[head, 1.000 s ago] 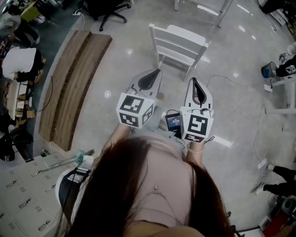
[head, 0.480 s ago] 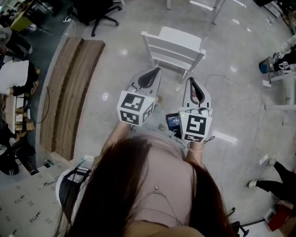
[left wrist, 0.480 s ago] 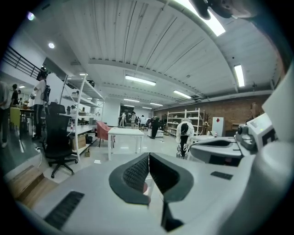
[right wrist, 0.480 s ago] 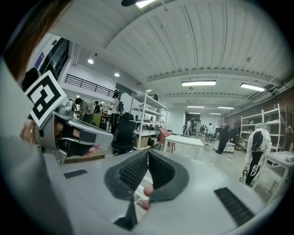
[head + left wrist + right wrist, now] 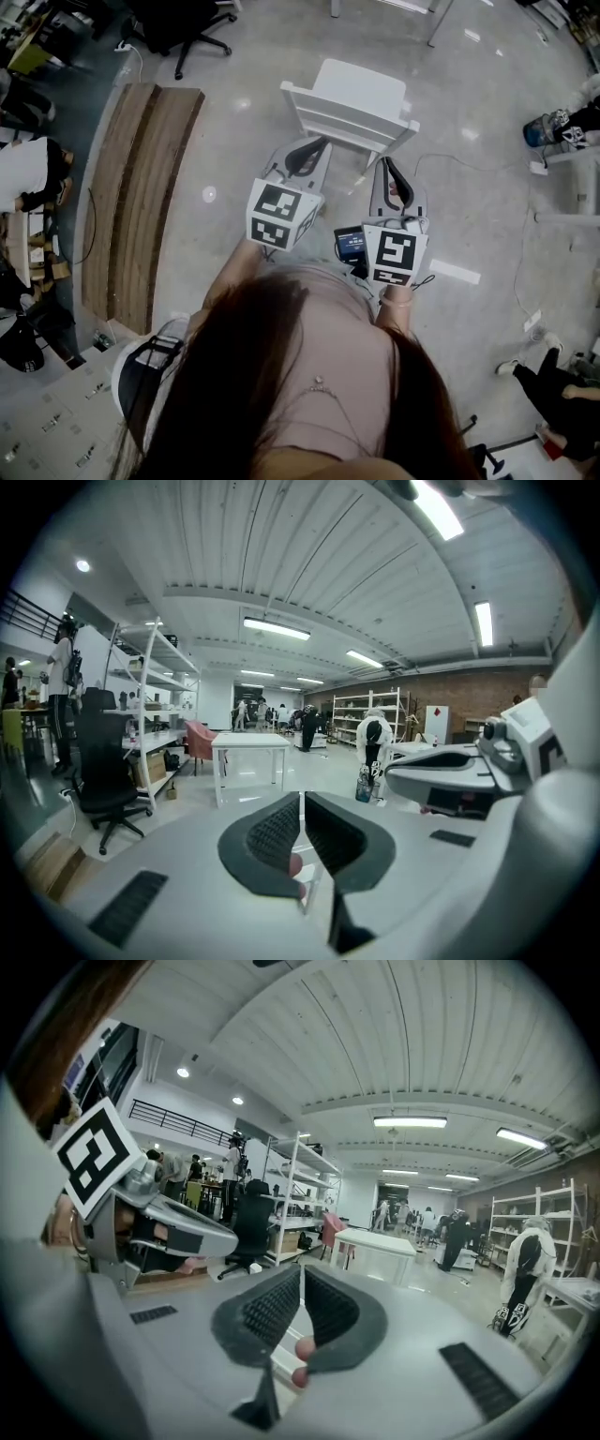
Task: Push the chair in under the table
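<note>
Nearest, seen from above, long dark hair (image 5: 281,375) over a pale pink top (image 5: 328,384). Just ahead of the body, a left tool (image 5: 315,146) and a right tool (image 5: 387,169), side by side and pointing away, each with its marker cube toward the person: left cube (image 5: 281,214), right cube (image 5: 396,255). Between the two cubes, a small dark phone (image 5: 352,246) with a lit screen.

Both tools closed all the way, ribbed black pads pressed flat together. Nothing clamped between them, as plain in the left gripper view as in the right gripper view.

Straight beyond the tips, a white wooden chair (image 5: 352,98) on a glossy grey floor (image 5: 234,103), slatted back toward the person, seat on the far side. Left tool's tips right at the slats of the back, right tool's tips just beside the back's right-hand post. Contact with the chair not clear from above.

Past the chair, at the top edge of the head view, the thin white legs of a white bench (image 5: 437,26), apart from the chair. Same bench square ahead in the left gripper view (image 5: 250,745), bare-topped, with open floor in front.

Off to the left, long wooden boards (image 5: 141,187) flat on the floor, and beyond them a black office chair (image 5: 183,23). To the right, a thin cable (image 5: 469,161) trailing across the floor.

Farthest off, metal shelves (image 5: 155,705) along the left wall, people (image 5: 307,726) standing at the far end of the hall, strip lights (image 5: 277,628) overhead.
</note>
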{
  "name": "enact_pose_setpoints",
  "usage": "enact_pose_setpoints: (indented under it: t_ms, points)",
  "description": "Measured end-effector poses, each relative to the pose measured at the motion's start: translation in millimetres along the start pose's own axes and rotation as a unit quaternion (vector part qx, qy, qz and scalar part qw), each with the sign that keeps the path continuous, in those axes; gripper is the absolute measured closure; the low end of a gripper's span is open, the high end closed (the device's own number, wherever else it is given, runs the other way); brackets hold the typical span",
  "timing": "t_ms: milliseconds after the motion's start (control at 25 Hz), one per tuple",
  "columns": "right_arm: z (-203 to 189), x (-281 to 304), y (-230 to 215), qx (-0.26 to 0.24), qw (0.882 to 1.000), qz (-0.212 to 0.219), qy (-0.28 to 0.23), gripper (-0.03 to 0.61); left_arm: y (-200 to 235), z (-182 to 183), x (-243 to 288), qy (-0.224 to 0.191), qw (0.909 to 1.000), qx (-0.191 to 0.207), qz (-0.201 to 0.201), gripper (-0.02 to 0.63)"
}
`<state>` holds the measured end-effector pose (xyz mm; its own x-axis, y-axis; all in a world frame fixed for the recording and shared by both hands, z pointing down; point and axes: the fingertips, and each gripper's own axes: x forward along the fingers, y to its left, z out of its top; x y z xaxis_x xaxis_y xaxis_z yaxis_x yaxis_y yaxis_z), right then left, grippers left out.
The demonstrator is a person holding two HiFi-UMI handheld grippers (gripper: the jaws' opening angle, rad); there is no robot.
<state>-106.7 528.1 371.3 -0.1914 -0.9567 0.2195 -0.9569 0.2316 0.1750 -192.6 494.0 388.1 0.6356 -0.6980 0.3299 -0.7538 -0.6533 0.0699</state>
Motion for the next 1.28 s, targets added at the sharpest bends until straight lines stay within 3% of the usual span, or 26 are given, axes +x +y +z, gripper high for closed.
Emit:
enact_pose_setpoints:
  t_ms: [640, 760, 960, 1280]
  points:
    - [-16, 77, -6, -0.030, 0.998, 0.020, 0.047, 0.554, 47, -6, 65, 0.039, 0.9982, 0.045, -0.011, 0.603]
    - [-21, 90, -4, -0.035, 0.997, 0.028, 0.057, 0.551, 53, -9, 75, 0.049, 0.9975, 0.046, -0.023, 0.562]
    - [-29, 111, -6, -0.050, 0.995, 0.029, 0.076, 0.499, 64, -13, 92, 0.061, 0.9959, 0.059, -0.031, 0.539]
    - [-44, 144, -10, -0.082, 0.990, 0.022, 0.117, 0.466, 84, -27, 117, 0.095, 0.9898, 0.090, -0.056, 0.518]
